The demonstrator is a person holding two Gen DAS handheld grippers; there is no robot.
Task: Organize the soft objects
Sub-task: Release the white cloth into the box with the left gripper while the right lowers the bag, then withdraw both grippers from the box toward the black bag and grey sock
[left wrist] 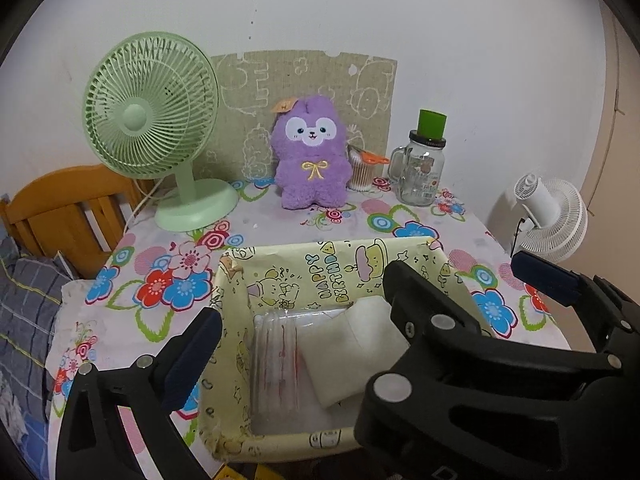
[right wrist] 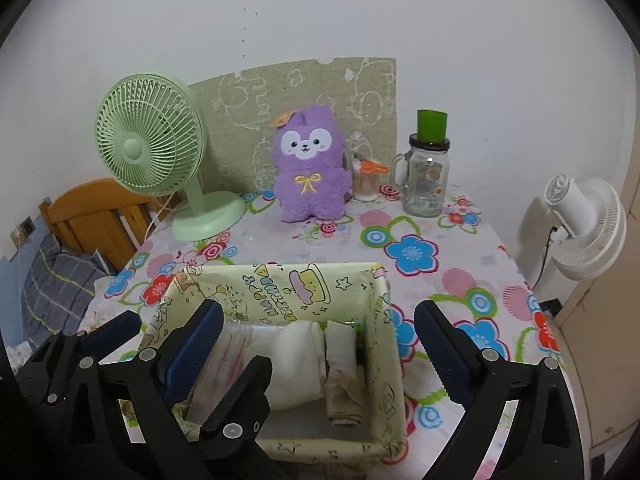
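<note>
A yellow "Happy Birthday" paper box (left wrist: 304, 249) (right wrist: 280, 269) stands at the near edge of the floral table. Inside lie a stack of clear plastic bags (left wrist: 276, 360) (right wrist: 226, 356), a folded white cloth (left wrist: 352, 346) (right wrist: 298, 360) and a rolled beige cloth (right wrist: 342, 364). My left gripper (left wrist: 320, 320) hangs open over the box with nothing between its pads. My right gripper (right wrist: 318, 312) (left wrist: 458, 268) is also open and empty, close beside it on the right. The two grippers overlap, and a left finger (right wrist: 248, 384) crosses the right wrist view. A purple plush bunny (left wrist: 310, 156) (right wrist: 310, 168) sits upright at the back.
A green desk fan (left wrist: 152, 120) stands at the back left. A cotton-swab cup with orange scissors (left wrist: 362, 172) and a glass mug jar (left wrist: 420, 168) with a green cup on top are at the back right. Off the table are a white fan (left wrist: 552, 216) and a wooden bed frame (left wrist: 68, 204).
</note>
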